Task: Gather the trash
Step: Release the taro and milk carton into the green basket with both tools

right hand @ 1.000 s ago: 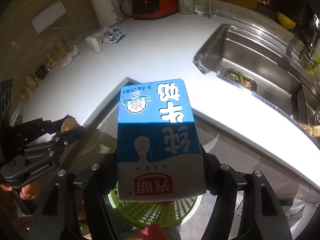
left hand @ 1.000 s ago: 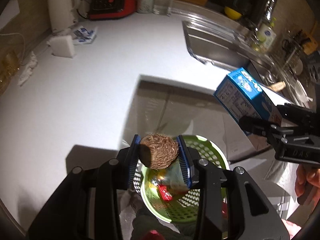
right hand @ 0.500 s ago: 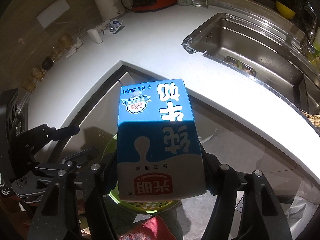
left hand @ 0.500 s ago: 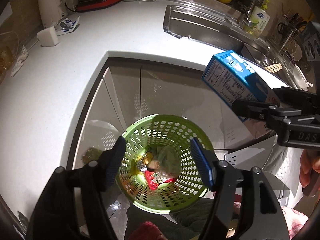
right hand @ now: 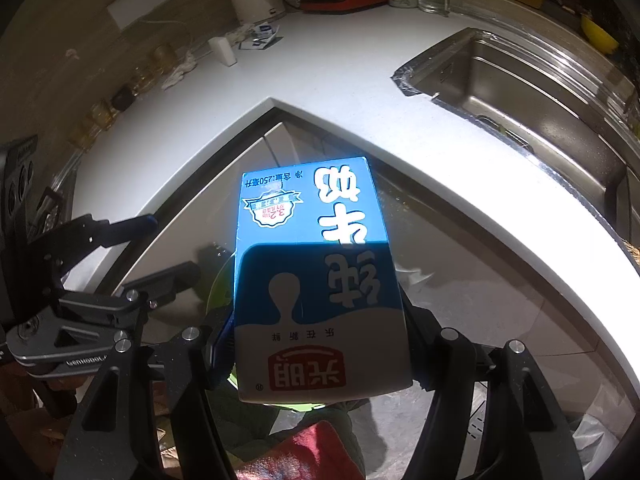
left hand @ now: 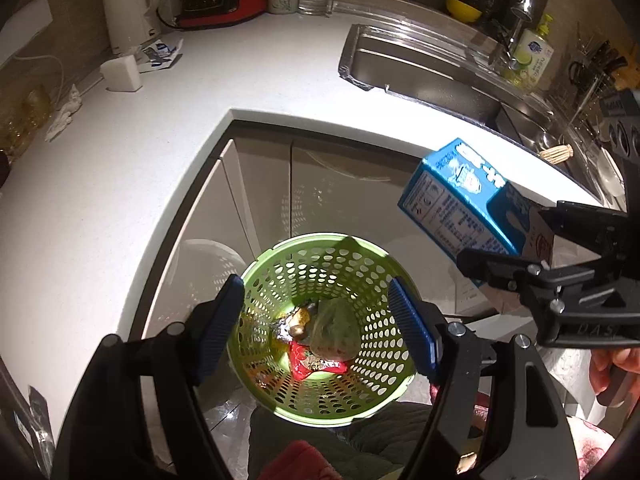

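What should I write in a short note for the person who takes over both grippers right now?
Left gripper: jaws opening, nothing between them, above the green basket.
Right gripper: shut on the blue milk carton, held beside the basket, not yet over it.
Done: several pieces of trash lie in the basket's bottom.
Left: bring the carton over the basket and let it go. Scraps near the white kettle may need collecting too.
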`<state>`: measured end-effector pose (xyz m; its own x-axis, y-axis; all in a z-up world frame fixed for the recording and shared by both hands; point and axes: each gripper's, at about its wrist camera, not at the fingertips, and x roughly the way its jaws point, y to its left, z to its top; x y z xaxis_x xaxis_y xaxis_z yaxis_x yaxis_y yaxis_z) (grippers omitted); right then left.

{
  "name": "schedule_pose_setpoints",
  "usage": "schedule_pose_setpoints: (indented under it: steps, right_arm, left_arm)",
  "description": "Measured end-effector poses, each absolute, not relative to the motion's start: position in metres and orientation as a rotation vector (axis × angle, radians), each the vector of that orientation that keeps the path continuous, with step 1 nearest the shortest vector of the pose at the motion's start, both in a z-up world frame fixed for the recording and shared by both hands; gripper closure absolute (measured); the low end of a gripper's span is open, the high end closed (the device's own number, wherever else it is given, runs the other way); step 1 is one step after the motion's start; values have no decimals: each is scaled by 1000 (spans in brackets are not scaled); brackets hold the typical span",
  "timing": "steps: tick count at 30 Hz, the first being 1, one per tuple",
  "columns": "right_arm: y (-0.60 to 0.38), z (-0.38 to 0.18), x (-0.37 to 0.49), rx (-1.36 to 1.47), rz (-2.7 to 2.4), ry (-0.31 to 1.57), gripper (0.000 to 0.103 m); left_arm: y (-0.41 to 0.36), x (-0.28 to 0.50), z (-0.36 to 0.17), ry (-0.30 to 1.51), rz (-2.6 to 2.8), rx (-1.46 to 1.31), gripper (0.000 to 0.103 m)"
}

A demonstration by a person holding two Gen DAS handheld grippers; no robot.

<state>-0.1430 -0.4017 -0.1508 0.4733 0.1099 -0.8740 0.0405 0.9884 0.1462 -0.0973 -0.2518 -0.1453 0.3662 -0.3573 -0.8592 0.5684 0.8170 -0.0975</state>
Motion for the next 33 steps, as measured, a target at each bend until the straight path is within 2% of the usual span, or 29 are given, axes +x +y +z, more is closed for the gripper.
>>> schedule_pose_setpoints:
  steps: [2, 5, 9, 12, 13, 31, 33]
  right_arm:
    - [-398, -154, -144, 143, 64, 1085, 36]
    - [-392, -158, -145, 135, 92, 1093, 36]
    - [-385, -166, -147, 98, 121, 1110, 34]
    - [-380, -172, -148, 77, 137, 1127, 15]
    - [-379, -173, -149, 71, 135, 1124, 14]
    - [-388, -155, -132, 69, 131, 1081, 5]
    - [-386, -147, -123, 68, 139, 1060, 4]
  left_arm:
    - [-246, -99, -145, 1036, -582, 225, 32]
    - [-239, -100, -145, 1039, -551, 211, 25]
    - [-232, -103, -144, 1037, -522, 197, 24]
    - [-228, -104, -144, 1039, -503, 186, 23]
    - [-226, -105, -144, 1040, -497, 186, 22]
    - [-212, -90, -125, 1013, -443, 133, 15]
    - [-203, -79, -116, 1000, -431, 102, 11]
